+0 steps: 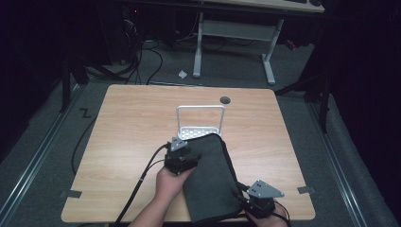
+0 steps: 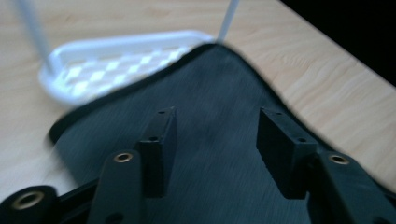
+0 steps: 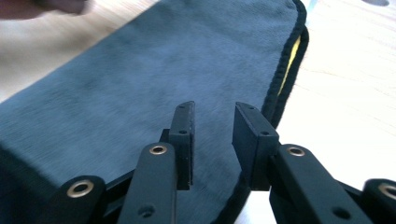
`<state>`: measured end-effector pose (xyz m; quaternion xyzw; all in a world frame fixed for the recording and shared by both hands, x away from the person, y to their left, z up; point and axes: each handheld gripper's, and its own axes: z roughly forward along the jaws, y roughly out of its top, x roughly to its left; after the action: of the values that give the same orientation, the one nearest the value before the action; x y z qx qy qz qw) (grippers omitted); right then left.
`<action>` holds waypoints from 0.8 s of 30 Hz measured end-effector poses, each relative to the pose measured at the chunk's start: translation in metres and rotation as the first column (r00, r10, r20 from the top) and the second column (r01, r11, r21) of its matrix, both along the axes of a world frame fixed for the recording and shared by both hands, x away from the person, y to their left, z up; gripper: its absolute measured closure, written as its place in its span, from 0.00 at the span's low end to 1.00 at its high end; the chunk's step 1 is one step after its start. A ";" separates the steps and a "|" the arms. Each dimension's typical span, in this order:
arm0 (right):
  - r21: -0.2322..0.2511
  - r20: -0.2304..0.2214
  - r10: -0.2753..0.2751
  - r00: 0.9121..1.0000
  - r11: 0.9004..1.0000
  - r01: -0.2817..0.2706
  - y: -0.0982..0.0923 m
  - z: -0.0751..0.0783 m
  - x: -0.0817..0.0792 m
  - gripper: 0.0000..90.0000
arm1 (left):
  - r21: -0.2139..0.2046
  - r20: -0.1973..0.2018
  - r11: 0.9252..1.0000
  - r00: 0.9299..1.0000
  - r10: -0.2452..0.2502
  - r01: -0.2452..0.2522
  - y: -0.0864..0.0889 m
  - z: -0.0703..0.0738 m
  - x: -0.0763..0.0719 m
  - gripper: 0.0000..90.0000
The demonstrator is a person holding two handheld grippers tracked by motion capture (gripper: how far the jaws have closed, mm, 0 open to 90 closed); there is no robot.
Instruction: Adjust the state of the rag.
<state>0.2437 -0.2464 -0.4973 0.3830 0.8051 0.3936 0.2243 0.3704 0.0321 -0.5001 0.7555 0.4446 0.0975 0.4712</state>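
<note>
A dark grey folded cloth point(image 1: 210, 175) lies lengthwise on the wooden table point(image 1: 132, 142). Its far end rests over the base of a small white wire rack point(image 1: 200, 108). My left gripper point(image 1: 191, 153) is at the cloth's far left edge. In the left gripper view its jaws point(image 2: 215, 135) stand open just above the cloth point(image 2: 210, 93), near the rack point(image 2: 60, 91). My right gripper point(image 1: 247, 196) sits at the cloth's near right corner. Its jaws point(image 3: 212, 126) stand apart over the cloth point(image 3: 163, 60), close to the hemmed edge, where a yellow strip point(image 3: 290, 60) shows between the layers.
A round cable hole point(image 1: 225, 100) sits near the table's far edge. Grey tape marks point(image 1: 71, 193) lie at the near corners. Beyond the table are a white desk frame point(image 1: 234, 33) and cables on the floor.
</note>
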 end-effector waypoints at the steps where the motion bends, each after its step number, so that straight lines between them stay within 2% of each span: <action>1: -0.004 -0.008 0.000 1.000 1.000 0.000 0.001 -0.001 0.005 0.80 | 0.002 -0.006 1.000 1.000 -0.003 0.003 0.006 -0.002 -0.006 0.59; 4: -0.023 -0.022 -0.001 1.000 1.000 0.000 0.005 -0.004 0.018 0.84 | 0.033 0.012 0.999 1.000 -0.028 0.028 0.017 -0.004 -0.024 0.70; 8: -0.051 -0.037 -0.016 0.999 0.999 0.014 0.008 -0.008 0.039 0.90 | 0.052 -0.009 0.997 0.998 -0.057 0.058 0.018 -0.007 -0.039 0.79; 12: -0.074 -0.067 -0.015 0.998 0.997 0.010 0.010 -0.013 0.064 0.99 | 0.127 -0.022 0.989 0.997 -0.075 0.078 0.010 -0.015 -0.042 0.87; 15: -0.088 -0.092 -0.028 0.995 0.996 0.020 0.012 -0.018 0.080 1.00 | 0.134 -0.028 0.987 0.996 -0.087 0.090 0.007 -0.019 -0.043 0.94; 19: -0.122 -0.106 -0.030 0.994 0.992 0.017 0.016 -0.026 0.090 1.00 | 0.175 -0.022 0.978 0.994 -0.108 0.110 0.002 -0.021 -0.045 0.95; 21: -0.126 -0.102 -0.031 0.994 0.992 0.018 0.018 -0.026 0.093 1.00 | 0.190 -0.034 0.974 0.992 -0.119 0.123 0.001 -0.024 -0.045 0.97; 24: -0.126 -0.099 -0.034 0.994 0.992 0.021 0.018 -0.027 0.094 1.00 | 0.193 -0.038 0.973 0.992 -0.118 0.123 0.000 -0.027 -0.046 0.97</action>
<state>0.3378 -0.2280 -0.5239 0.3987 0.8332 0.3193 0.2120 0.3244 0.0317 -0.5266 0.8250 0.3922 0.1019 0.3940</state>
